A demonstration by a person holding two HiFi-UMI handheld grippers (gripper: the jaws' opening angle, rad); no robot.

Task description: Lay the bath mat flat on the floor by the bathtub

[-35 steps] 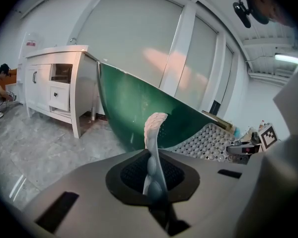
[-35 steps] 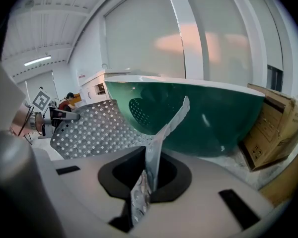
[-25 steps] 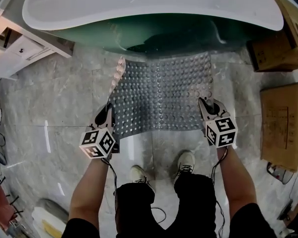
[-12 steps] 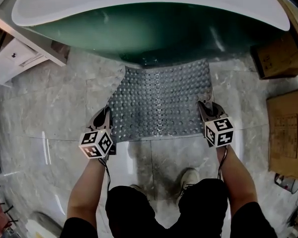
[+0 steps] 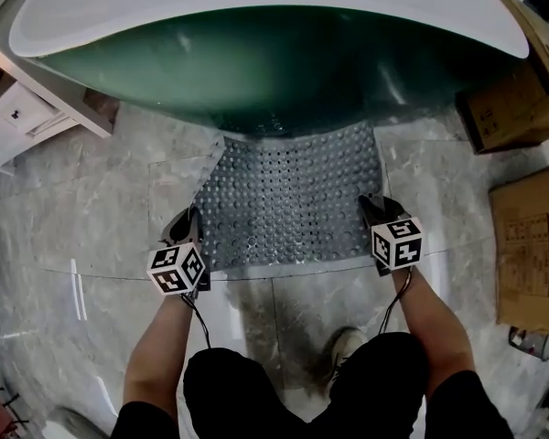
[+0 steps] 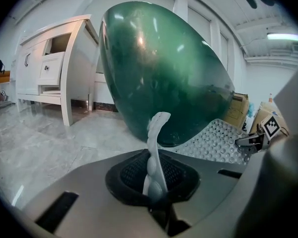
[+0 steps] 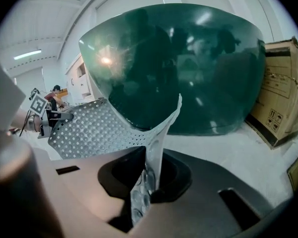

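A grey, bumpy, perforated bath mat (image 5: 288, 199) is stretched over the marble floor in front of the dark green bathtub (image 5: 274, 62). Its far edge reaches under the tub's curved side. My left gripper (image 5: 190, 222) is shut on the mat's near left corner (image 6: 156, 148), which stands up between the jaws. At the near right corner, my right gripper (image 5: 373, 208) is shut on the mat (image 7: 151, 157) as well. In the right gripper view the mat (image 7: 94, 128) sags away to the left toward the left gripper (image 7: 49, 117).
A white cabinet (image 5: 23, 108) stands at the left by the tub's end. Cardboard boxes (image 5: 531, 227) sit at the right, one against the tub (image 7: 283, 98). The person's legs and a shoe (image 5: 343, 346) are just behind the mat's near edge.
The mat has gone forward and down toward the tub, its far edge now under the tub's side and its curled far-left corner flattened. Both grippers moved forward with it.
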